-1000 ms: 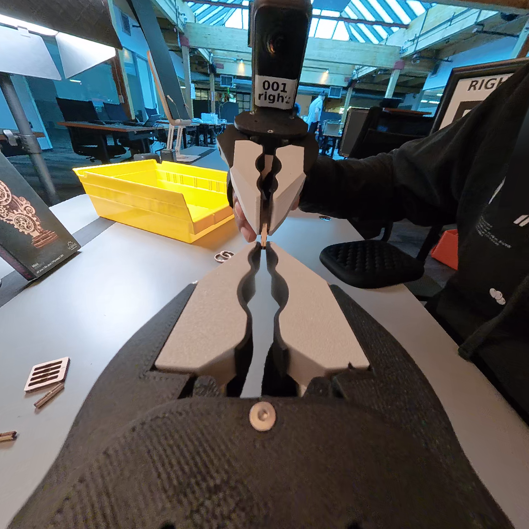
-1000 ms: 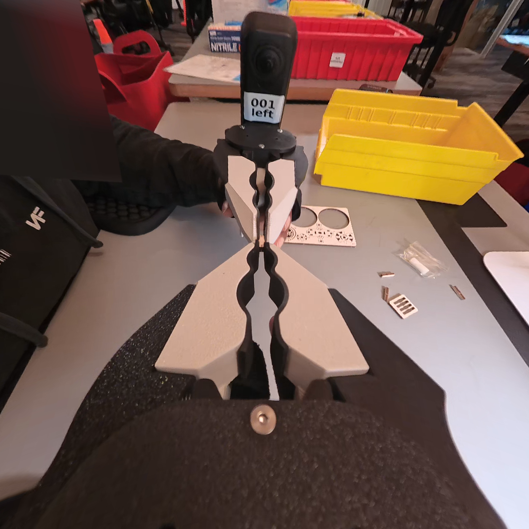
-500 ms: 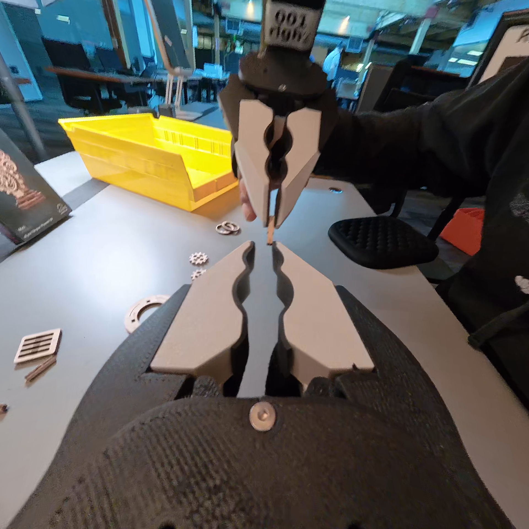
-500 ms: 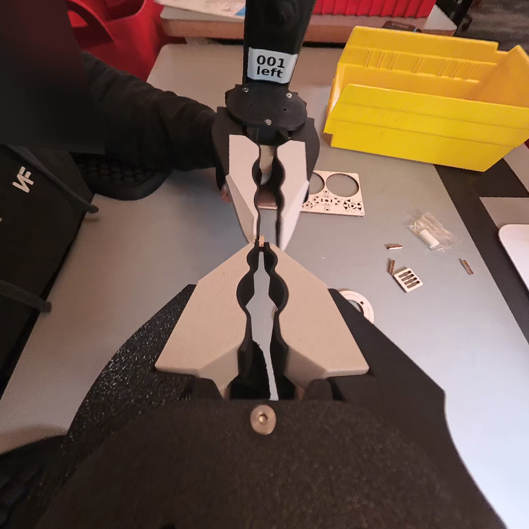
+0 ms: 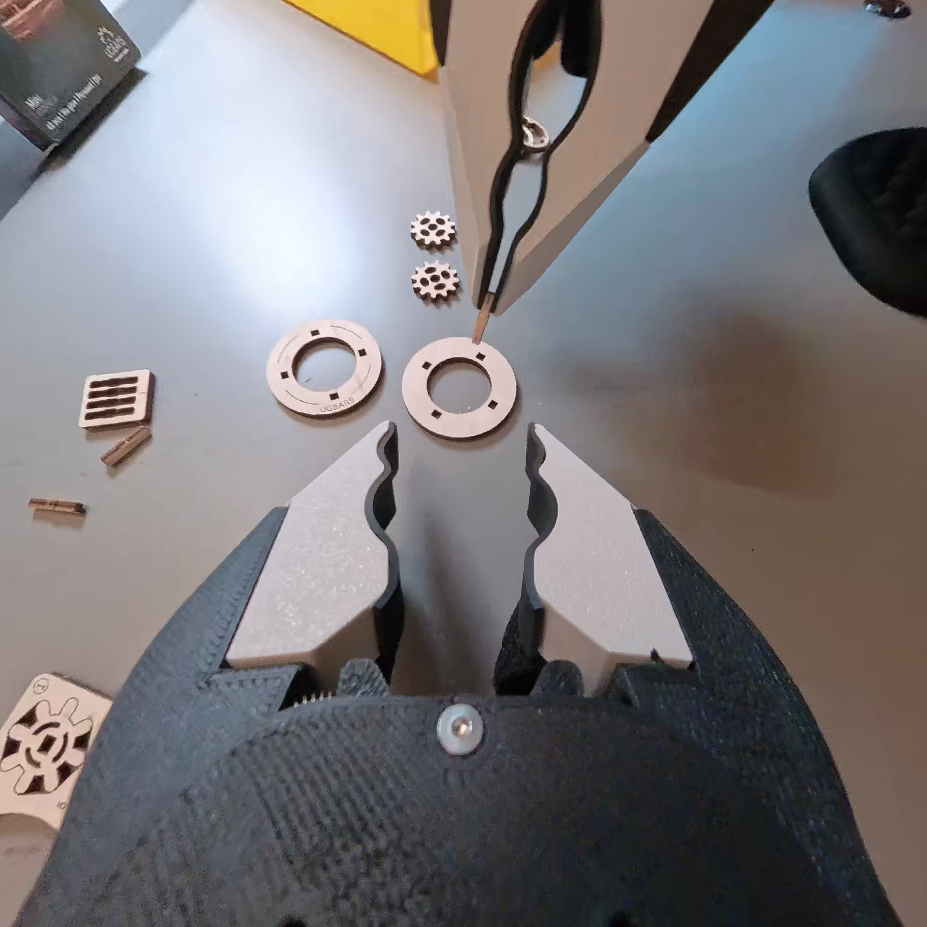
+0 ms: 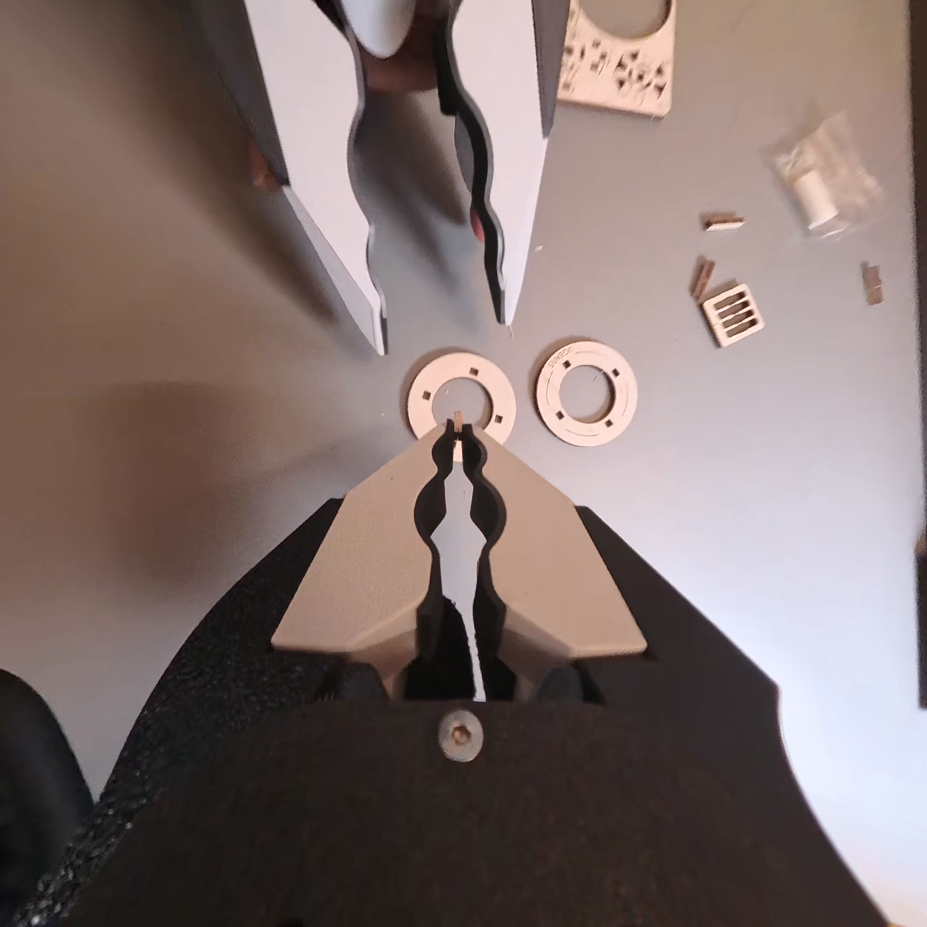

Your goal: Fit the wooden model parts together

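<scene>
Two flat wooden rings lie side by side on the grey table. The plain ring (image 5: 504, 381) (image 6: 501, 391) is just beyond my left gripper (image 5: 461, 436), which is open and empty, low over the table. My right gripper (image 6: 457, 435) is shut on a small wooden peg (image 6: 457, 417). In the left wrist view it (image 5: 487, 301) comes down from above, and the peg (image 5: 480, 326) points at the far edge of the plain ring, near one of its square slots. The engraved ring (image 5: 368, 381) (image 6: 624, 401) lies beside it. The left gripper (image 6: 441, 331) also shows open in the right wrist view.
Two small gears (image 5: 434, 230) lie past the rings. A slotted grille piece (image 5: 115, 400) (image 6: 733, 313) and loose pegs (image 5: 125, 446) lie to one side, with a cut-out wooden sheet (image 5: 40, 747) (image 6: 617, 55), a small plastic bag (image 6: 822, 190), a black box (image 5: 60, 75) and a yellow bin (image 5: 401, 35). Tip to tip, the grippers are about 5 cm apart. My left gripper's tips are some 12 cm from the slotted grille piece (image 5: 115, 400). My right wrist view (image 6: 727, 313) looks at it from another angle.
Both grippers dropped from tip-to-tip in the air down to the table. The left gripper let go of the peg and opened wide. The right gripper kept the peg and brought it to the plain ring.
</scene>
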A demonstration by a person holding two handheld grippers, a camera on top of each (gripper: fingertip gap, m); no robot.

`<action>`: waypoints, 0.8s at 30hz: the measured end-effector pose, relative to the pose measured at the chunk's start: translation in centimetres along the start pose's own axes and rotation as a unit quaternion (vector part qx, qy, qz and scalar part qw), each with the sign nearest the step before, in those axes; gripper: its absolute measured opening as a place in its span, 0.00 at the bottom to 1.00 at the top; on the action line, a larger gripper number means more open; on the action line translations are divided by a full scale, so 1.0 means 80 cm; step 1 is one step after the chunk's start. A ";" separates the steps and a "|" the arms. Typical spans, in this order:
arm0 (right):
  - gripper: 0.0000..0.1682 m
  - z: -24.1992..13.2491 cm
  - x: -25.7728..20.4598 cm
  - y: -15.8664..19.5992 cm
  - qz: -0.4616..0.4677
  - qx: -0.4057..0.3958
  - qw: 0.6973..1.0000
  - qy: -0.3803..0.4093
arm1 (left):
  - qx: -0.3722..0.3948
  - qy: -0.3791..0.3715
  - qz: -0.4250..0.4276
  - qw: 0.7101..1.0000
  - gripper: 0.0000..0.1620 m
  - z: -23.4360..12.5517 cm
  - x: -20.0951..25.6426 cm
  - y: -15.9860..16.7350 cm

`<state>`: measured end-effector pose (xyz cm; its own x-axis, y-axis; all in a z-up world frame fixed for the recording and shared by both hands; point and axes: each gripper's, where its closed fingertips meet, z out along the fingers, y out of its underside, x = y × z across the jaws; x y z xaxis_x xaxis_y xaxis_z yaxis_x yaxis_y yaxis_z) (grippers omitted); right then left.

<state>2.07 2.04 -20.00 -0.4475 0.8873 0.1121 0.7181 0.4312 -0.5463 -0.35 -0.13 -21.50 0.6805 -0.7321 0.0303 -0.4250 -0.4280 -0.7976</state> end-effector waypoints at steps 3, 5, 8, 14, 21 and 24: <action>0.00 0.007 -0.003 0.013 -0.005 -0.029 0.999 -0.023 | -0.008 -0.003 0.011 1.000 0.30 0.007 0.004 0.001; 0.00 0.010 -0.002 0.020 -0.013 -0.050 0.998 -0.029 | -0.014 -0.005 0.023 1.000 0.30 0.013 0.005 0.001; 0.00 0.012 -0.003 0.022 -0.013 -0.070 0.997 -0.042 | -0.020 -0.008 0.036 0.999 0.31 0.019 0.004 0.000; 0.00 0.016 -0.002 0.026 0.005 -0.117 0.992 -0.053 | -0.033 -0.010 0.043 0.998 0.30 0.025 0.003 0.006; 0.00 0.018 0.000 0.023 0.061 -0.139 0.987 -0.055 | -0.041 -0.019 0.061 0.997 0.19 0.026 0.006 0.007; 0.00 0.019 0.001 0.021 0.093 -0.146 0.983 -0.055 | -0.044 -0.025 0.066 0.997 0.16 0.026 0.007 0.007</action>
<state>2.42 2.60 -22.21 -0.3376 0.9390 -0.0653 0.9080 0.3065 -0.2857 1.01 0.32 -23.18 0.6430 -0.7590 -0.1021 -0.5614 -0.3764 -0.7370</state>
